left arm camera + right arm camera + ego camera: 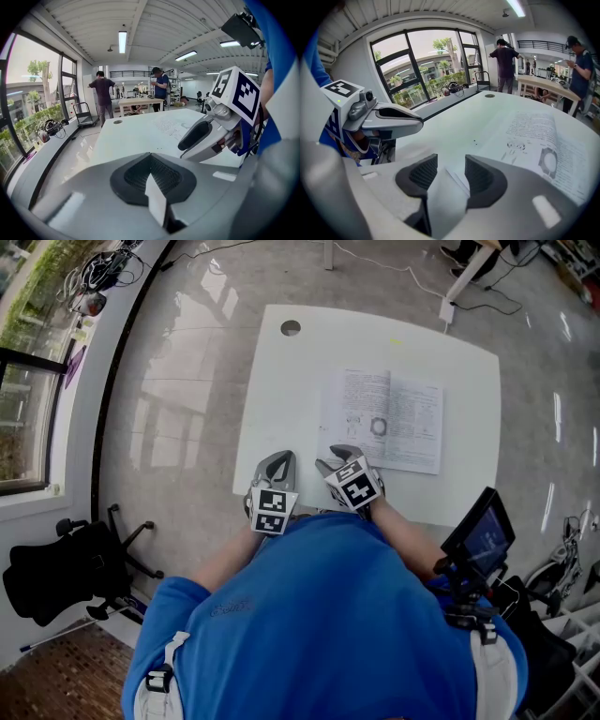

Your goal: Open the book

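Toward the left of the near edge of the white worktop (281, 399), the left claw (277, 463) hovers with its jaws pressed together and nothing between them. Just right of it the right claw (337, 457) stands wide, also empty, with only bare worktop and the nearest page edge showing through the gap. Right again, on the right half of the worktop, the book (382, 418) lies flat and already spread, its printed pages up and its near left corner just beside the right claw.

It looks thin and light, with limp paper pages that would crease or tear under a hard pinch, and on this smooth top it would probably slide rather than lift. The free outer edge of a page near that corner seems the best hold, with the shut claw pinning the other half.

Off to the left on the floor stands an office chair (66, 573). A cable hole (291, 327) sits at the far left corner, and a screen (480, 532) hangs at the person's right. None of them blocks the book.
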Demonstrator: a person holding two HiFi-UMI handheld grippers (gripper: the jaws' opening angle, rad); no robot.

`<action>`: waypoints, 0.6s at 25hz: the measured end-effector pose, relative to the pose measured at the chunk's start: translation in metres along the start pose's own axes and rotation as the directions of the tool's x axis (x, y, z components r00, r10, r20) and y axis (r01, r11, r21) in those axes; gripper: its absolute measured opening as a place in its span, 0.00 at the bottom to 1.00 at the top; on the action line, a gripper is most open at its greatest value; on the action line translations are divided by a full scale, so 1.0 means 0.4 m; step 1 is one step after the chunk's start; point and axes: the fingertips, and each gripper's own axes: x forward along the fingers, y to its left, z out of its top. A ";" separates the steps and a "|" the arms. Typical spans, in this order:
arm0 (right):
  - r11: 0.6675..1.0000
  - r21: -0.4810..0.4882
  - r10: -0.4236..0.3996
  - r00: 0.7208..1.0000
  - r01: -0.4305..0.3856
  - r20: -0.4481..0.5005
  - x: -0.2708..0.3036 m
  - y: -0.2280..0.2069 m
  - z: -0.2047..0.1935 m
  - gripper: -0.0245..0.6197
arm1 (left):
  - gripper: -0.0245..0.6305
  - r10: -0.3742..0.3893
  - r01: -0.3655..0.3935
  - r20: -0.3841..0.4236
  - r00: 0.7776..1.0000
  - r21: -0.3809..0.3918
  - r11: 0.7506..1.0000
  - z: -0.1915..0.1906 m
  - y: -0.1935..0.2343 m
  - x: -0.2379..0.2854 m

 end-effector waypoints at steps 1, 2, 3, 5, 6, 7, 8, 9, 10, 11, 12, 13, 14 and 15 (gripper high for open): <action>1.000 -0.001 -0.003 1.000 0.003 -0.001 -0.007 0.005 -0.003 0.31 | 0.04 0.000 0.000 0.000 1.000 0.001 1.000 0.001 -0.004 -0.008; 1.000 -0.002 -0.005 1.000 0.005 0.001 -0.016 0.011 -0.005 0.31 | 0.04 0.000 0.000 0.000 1.000 0.004 1.000 0.002 -0.007 -0.016; 1.000 -0.001 -0.007 1.000 0.007 0.005 -0.024 0.016 -0.006 0.31 | 0.04 0.000 0.000 0.001 1.000 0.007 1.000 0.003 -0.011 -0.024; 1.000 0.000 -0.012 1.000 0.012 0.020 -0.034 0.021 -0.001 0.31 | 0.04 -0.003 0.003 0.006 1.000 0.010 1.000 0.004 -0.016 -0.030; 1.000 0.000 -0.015 0.999 0.015 0.029 -0.037 0.021 0.002 0.31 | 0.04 -0.005 0.005 0.009 1.000 0.011 1.000 0.005 -0.018 -0.031; 1.000 0.001 -0.019 0.999 0.019 0.033 -0.040 0.020 0.003 0.31 | 0.04 -0.008 0.008 0.013 1.000 0.011 1.000 0.006 -0.018 -0.031; 1.000 0.001 -0.024 0.999 0.024 0.036 -0.043 0.019 0.003 0.31 | 0.04 -0.010 0.010 0.016 1.000 0.012 1.000 0.007 -0.019 -0.030; 1.000 0.003 -0.030 0.999 0.030 0.041 -0.047 0.018 0.004 0.31 | 0.04 -0.013 0.013 0.019 1.000 0.013 1.000 0.008 -0.020 -0.029; 0.999 0.006 -0.038 0.998 0.038 0.049 -0.053 0.017 0.006 0.31 | 0.04 -0.017 0.017 0.022 1.000 0.012 1.000 0.009 -0.022 -0.028; 0.999 0.010 -0.048 0.997 0.047 0.058 -0.061 0.015 0.007 0.31 | 0.04 -0.022 0.021 0.024 0.999 0.013 1.000 0.011 -0.025 -0.027; 0.998 0.014 -0.061 0.996 0.060 0.069 -0.070 0.011 0.008 0.31 | 0.04 -0.028 0.027 0.027 0.999 0.013 1.000 0.013 -0.031 -0.025; 0.997 0.019 -0.075 0.994 0.074 0.080 -0.082 0.006 0.010 0.31 | 0.04 -0.036 0.035 0.030 0.999 0.015 0.999 0.016 -0.038 -0.023; 0.996 0.023 -0.089 0.992 0.088 0.093 -0.095 0.000 0.013 0.31 | 0.04 -0.045 0.044 0.034 0.998 0.017 0.999 0.021 -0.048 -0.020; 0.995 0.026 -0.104 0.989 0.101 0.109 -0.111 -0.007 0.018 0.31 | 0.04 -0.054 0.053 0.039 0.998 0.021 0.998 0.026 -0.058 -0.015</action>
